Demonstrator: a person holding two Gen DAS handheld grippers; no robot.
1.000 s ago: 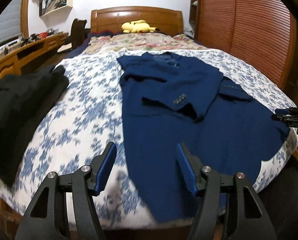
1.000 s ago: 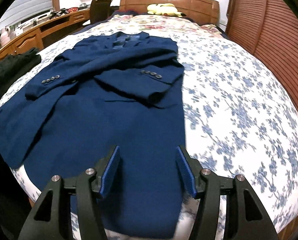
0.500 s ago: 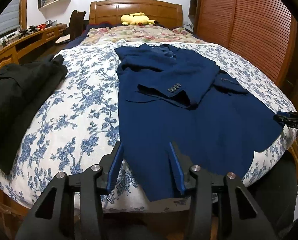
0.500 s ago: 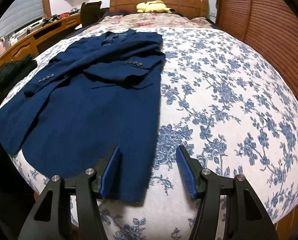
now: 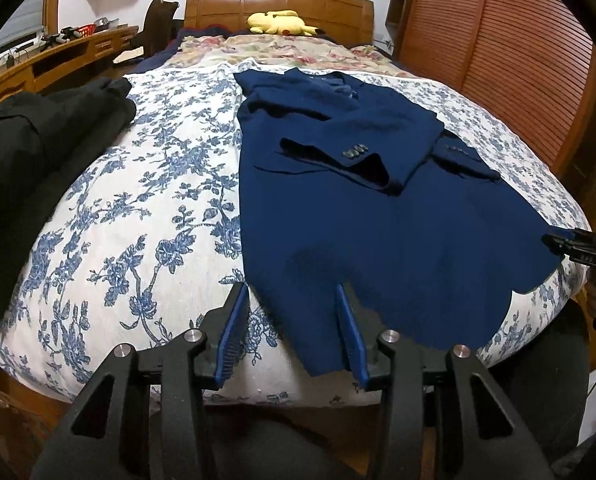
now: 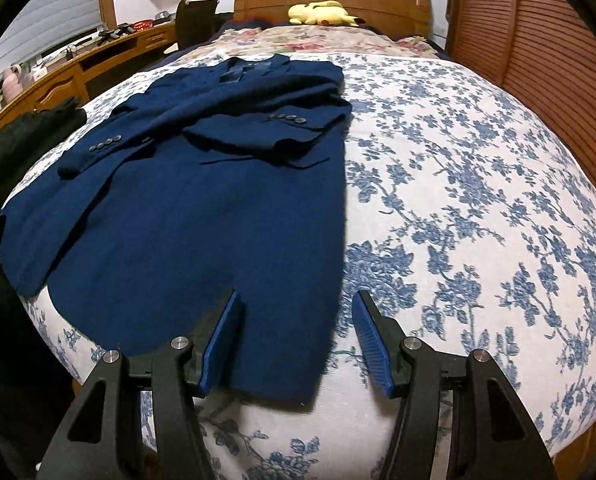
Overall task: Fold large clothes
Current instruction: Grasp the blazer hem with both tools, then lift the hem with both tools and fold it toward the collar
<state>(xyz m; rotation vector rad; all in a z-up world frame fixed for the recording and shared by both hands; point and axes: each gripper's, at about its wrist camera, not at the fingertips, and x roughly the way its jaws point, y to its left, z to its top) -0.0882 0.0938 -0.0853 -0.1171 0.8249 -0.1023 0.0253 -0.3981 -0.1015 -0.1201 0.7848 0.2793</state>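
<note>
The bed (image 5: 146,208) carries a white cover printed with blue flowers and serves as the reference for all positions below. At the head of the bed stands a wooden headboard (image 5: 278,0), and slatted wooden doors (image 5: 497,52) run along one side of the bed. A wooden worktop (image 5: 58,60) with small items on it runs along the opposite side of the bed. The blue coat (image 5: 357,208) lies flat along the length of the bed, collar toward the headboard and hem at the foot edge, with both sleeves folded across its front. In the left wrist view the coat covers the half of the bed nearer the slatted doors. A pile of black clothing (image 5: 38,152) lies at the edge of the bed on the worktop side, apart from the coat. A yellow plush toy (image 5: 282,22) rests at the head of the bed, against the headboard. The left tool (image 5: 294,328) is at the foot edge of the bed with its fingers apart, straddling one corner of the coat hem without clamping it. The right tool (image 6: 298,340) is at the foot edge of the bed with its fingers apart, straddling the other hem corner (image 6: 298,380), one finger over the coat and one over the bare cover.
</note>
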